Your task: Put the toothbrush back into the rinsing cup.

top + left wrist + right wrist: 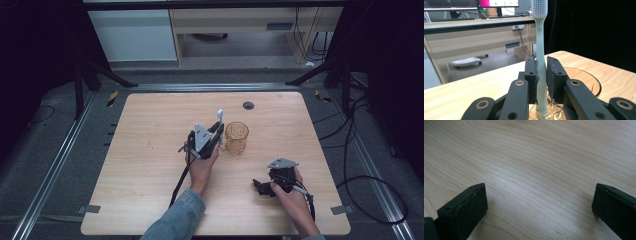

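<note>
left gripper (218, 131) clamps a pale toothbrush (541, 50) by its handle, brush head up, just beside the amber glass cup (236, 137) mid-table. left forearm angles in from the bottom edge, wrist raised. right gripper (261, 187) rests low on the wooden table (150, 165), jaws spread wide, nothing between them.

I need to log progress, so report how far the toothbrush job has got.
Done: the left tongs are shut on the toothbrush, holding it upright with the bristles on top. In hand: it sits beside the amber glass cup. Left: probably setting it in the cup and letting go. The right tongs rest open on the table.
</note>
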